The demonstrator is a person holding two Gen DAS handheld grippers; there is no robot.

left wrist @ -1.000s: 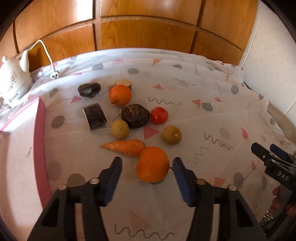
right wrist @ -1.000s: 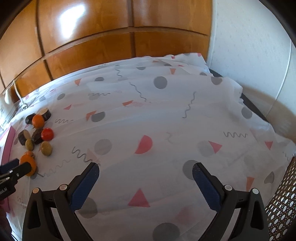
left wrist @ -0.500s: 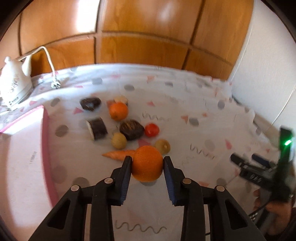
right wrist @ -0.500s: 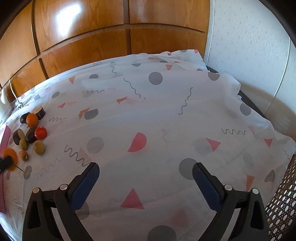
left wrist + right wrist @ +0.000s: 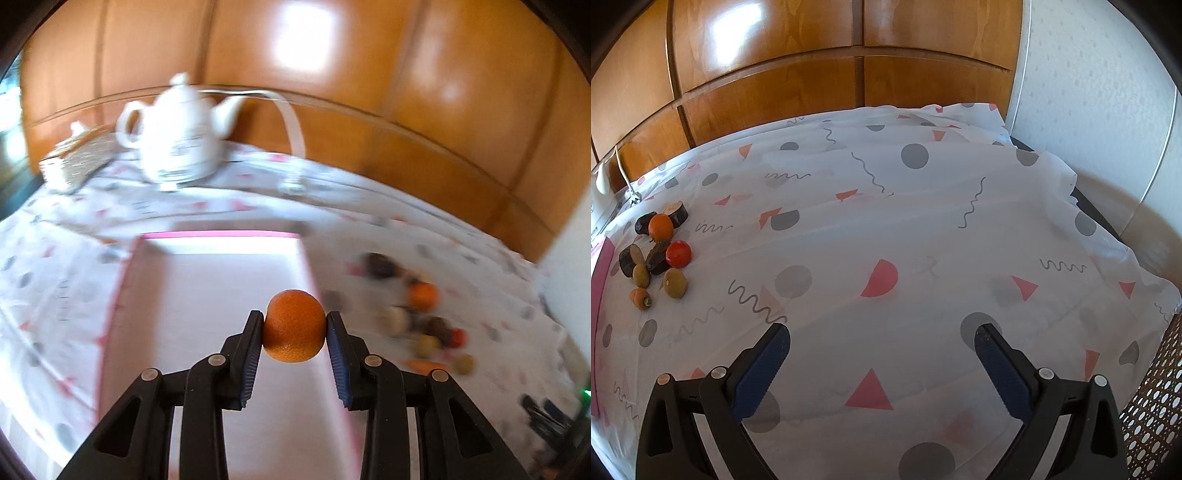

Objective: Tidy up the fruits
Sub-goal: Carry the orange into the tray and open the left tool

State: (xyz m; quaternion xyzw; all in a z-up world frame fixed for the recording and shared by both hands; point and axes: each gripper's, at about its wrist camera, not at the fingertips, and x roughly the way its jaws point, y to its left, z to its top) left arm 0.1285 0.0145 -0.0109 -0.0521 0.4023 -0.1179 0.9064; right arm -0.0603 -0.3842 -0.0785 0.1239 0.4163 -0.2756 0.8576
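Note:
My left gripper (image 5: pixel 294 330) is shut on a large orange (image 5: pixel 294 325) and holds it in the air over the right side of a pink-rimmed white tray (image 5: pixel 207 295). The rest of the produce lies in a blurred cluster to the right on the cloth. In the right wrist view the cluster sits at the far left: a small orange (image 5: pixel 660 227), a red tomato (image 5: pixel 678 253), a greenish fruit (image 5: pixel 675 283), a carrot (image 5: pixel 641 298) and dark pieces (image 5: pixel 657 256). My right gripper (image 5: pixel 881 360) is open and empty above bare cloth.
A white teapot (image 5: pixel 177 136) with a white cord stands behind the tray, next to a stack of woven mats (image 5: pixel 77 158). Wooden panelling (image 5: pixel 775 74) backs the table. The cloth drops off at the right edge (image 5: pixel 1126 266), by a cane chair seat (image 5: pixel 1156 406).
My left gripper closed on the large orange, lifted it off the cloth and swung left over the tray. My right gripper stayed open and barely moved.

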